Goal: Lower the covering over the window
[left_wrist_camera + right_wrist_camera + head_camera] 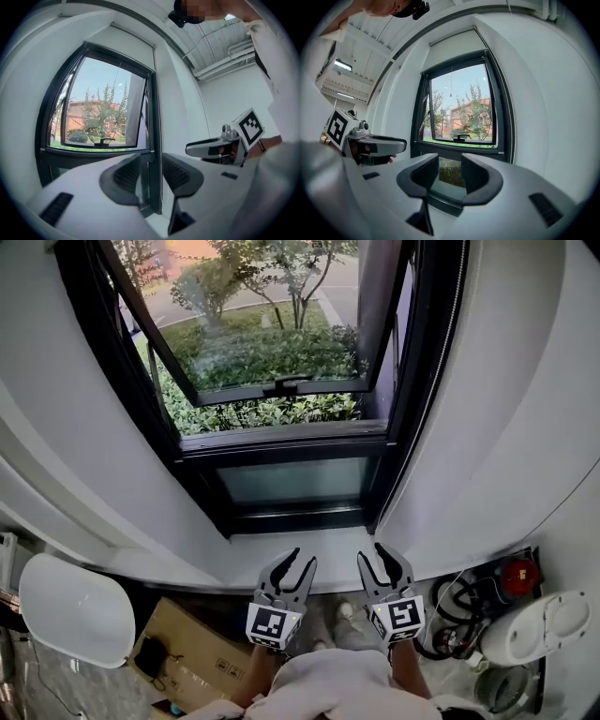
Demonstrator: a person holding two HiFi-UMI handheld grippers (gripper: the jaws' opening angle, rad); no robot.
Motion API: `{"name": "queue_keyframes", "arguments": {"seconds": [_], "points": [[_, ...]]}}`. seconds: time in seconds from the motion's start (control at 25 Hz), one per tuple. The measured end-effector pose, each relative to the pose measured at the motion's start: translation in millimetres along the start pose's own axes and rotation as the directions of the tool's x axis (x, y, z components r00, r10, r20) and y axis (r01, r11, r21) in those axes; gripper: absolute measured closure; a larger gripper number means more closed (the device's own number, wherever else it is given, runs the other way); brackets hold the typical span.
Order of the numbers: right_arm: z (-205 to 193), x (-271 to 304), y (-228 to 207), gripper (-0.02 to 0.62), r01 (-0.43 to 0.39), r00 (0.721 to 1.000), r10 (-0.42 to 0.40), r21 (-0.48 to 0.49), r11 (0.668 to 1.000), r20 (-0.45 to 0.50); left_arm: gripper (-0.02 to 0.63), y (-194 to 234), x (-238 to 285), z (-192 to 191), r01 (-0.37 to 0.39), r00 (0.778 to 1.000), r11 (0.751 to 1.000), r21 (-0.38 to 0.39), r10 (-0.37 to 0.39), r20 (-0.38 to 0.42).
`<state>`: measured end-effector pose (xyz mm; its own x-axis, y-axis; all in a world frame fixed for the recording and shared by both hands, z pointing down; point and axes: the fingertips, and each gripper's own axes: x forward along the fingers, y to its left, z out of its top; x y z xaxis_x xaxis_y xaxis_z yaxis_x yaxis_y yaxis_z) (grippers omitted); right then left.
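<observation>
The window has a black frame, and its top-hung sash is swung outward with a handle on its lower rail. In the right gripper view the covering is a white roller blind rolled up above the frame. A thin pull cord hangs in front of the glass, and a bead chain runs down the frame's right side. My left gripper and right gripper are side by side just short of the sill, both open and holding nothing. They point level at the window's lower part, apart from the cord and the chain.
The white sill lies right under the fingertips, and curved white walls flank the window. Below on the floor are a cardboard box, a white rounded seat at left, and a white appliance with cables and a red part at right.
</observation>
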<state>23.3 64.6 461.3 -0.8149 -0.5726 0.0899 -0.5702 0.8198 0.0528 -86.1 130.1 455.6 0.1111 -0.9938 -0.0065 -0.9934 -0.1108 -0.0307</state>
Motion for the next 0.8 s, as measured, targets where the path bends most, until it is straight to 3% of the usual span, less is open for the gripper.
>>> {"name": "queue_keyframes", "arguments": {"seconds": [0.8], "points": [[4,76,-82,0.448,-0.055,0.998,0.055,0.005,0.998,0.020,0.466,20,104,-1,-0.056,0.998,0.998,0.015,0.056,0.001]]}}
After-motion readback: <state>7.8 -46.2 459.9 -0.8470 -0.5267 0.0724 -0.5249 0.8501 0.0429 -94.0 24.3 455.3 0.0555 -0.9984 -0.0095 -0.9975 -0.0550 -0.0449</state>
